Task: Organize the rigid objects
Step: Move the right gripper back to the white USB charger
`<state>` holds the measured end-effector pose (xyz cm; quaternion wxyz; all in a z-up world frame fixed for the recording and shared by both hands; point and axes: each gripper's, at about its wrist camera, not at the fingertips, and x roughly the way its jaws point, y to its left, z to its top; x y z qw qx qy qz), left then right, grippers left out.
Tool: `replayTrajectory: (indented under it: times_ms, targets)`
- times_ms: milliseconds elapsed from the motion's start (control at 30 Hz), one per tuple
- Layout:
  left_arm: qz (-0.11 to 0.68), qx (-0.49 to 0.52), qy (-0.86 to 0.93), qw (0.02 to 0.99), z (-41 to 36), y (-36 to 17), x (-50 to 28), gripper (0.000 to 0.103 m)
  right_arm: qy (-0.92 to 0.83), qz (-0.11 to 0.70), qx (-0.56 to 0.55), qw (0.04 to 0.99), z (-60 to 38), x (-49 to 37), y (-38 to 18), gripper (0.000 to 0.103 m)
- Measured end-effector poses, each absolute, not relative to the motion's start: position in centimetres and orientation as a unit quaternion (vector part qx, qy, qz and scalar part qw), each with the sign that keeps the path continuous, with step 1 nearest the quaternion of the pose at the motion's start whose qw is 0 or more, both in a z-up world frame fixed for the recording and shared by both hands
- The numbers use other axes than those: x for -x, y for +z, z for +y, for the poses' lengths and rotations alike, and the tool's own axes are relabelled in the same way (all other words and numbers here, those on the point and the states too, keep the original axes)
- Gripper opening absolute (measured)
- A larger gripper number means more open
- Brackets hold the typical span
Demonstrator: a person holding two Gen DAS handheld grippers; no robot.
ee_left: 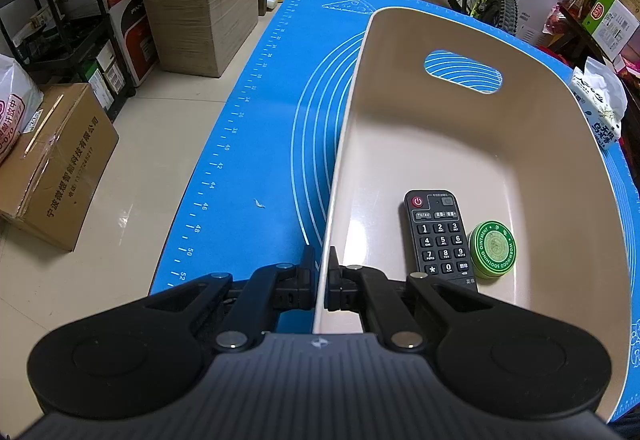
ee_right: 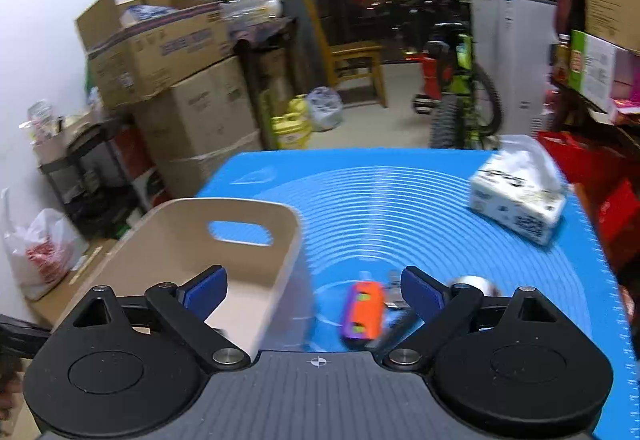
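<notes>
We see the left hand-held gripper (ee_left: 321, 272) clenched on the near left wall of the beige bin (ee_left: 440, 143): one finger sits outside the wall over the blue mat (ee_left: 256, 143), the other inside the bin. The bin stands on the mat, which covers the desk. Its far wall carries a handle slot (ee_left: 463, 71) through which the mat shows.

Inside the bin, near its close end, we find two items lying on the floor of the bin:
- a black remote (ee_left: 439, 236), keypad up, power button toward the far end;
- a round green tin (ee_left: 492, 246), lid up, touching or just beside the remote's right edge.

We see the right hand-held gripper (ee_right: 316, 290) released, its blue pads (ee_right: 208, 290) spread wide, holding nothing. It hangs above the mat, beside the right wall of the bin (ee_right: 224, 252). This view is blurred.

On the mat between the right fingers, just right of the bin, lies an orange and purple object (ee_right: 362, 314); we cannot identify it further. A shiny rounded object (ee_right: 474, 284) lies partly hidden behind the right finger, and something small and metallic beside it is too blurred to name. A tissue pack (ee_right: 518, 195) sits near the mat's far right corner, well apart from the bin.
</notes>
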<state>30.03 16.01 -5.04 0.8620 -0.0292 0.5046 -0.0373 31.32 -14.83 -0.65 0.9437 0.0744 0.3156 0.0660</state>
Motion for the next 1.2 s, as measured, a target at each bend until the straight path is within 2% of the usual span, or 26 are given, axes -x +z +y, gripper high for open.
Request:
replayTrajectory:
  times_ms: [433,833,1133,1200]
  targets:
    - [0.505,0.029,-0.038,0.862,16.0,-5.0,-30.0,0.005,0.004,0.384,-0.118,0.916,-20.0,-32.9,-7.3,0.094]
    - [0.505,0.032,-0.04,0.862,16.1,-5.0,-30.0,0.005,0.055,0.449,-0.06,0.89,-17.5,-33.7,-10.5,0.091]
    - [0.505,0.031,-0.039,0.862,16.1,-5.0,-30.0,0.005,0.07,0.472,-0.026,0.878,-16.5,-33.6,-12.3,0.082]
    - [0.505,0.031,-0.039,0.862,16.1,-5.0,-30.0,0.005,0.072,0.471,-0.018,0.879,-16.3,-33.5,-12.3,0.077]
